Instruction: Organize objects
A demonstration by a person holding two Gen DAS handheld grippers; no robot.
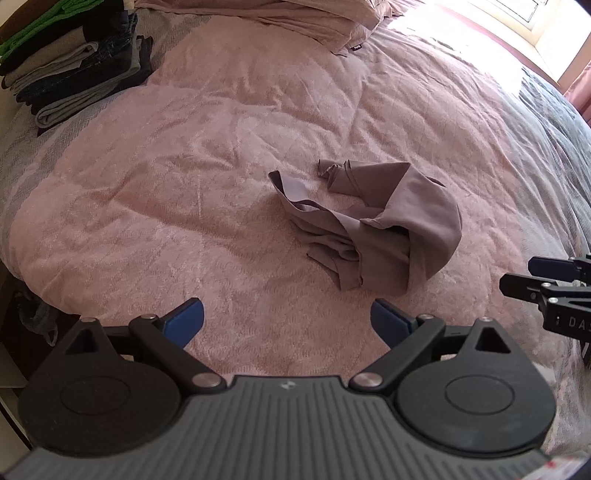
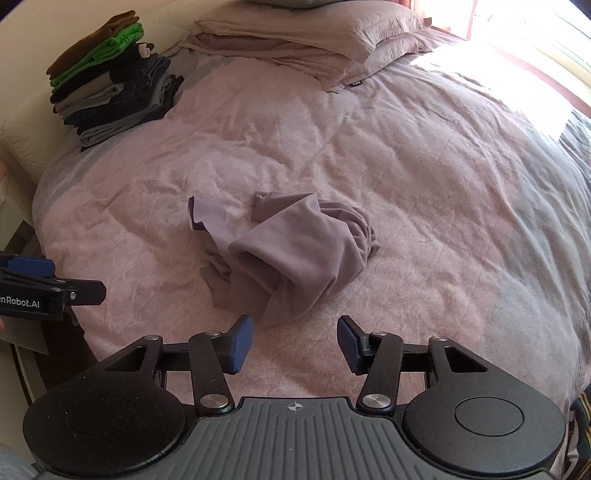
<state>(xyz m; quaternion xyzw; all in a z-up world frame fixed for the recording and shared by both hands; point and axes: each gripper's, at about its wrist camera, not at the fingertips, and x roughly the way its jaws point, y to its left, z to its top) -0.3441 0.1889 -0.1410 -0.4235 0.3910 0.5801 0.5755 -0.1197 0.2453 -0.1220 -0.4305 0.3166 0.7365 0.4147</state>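
At the far left of the bed (image 2: 424, 155), near its head, stands a stack of folded clothes (image 2: 110, 77) with a brown piece and a green piece on top and dark and grey pieces under them. To the right of the stack, at the head of the bed, lie flat pink pillows (image 2: 295, 40). The left hand-held gripper (image 1: 286, 319) hangs over the pink cover with its blue pads wide apart and nothing between them. In the middle of the cover lies the crumpled mauve garment (image 1: 384, 225), loose and not folded, just in front of both grippers and touching neither. The right hand-held gripper (image 2: 295, 347) is at the near edge of the garment, its jaws partly open and empty. At the far right, strong light from a window (image 1: 532, 14) falls on the cover.
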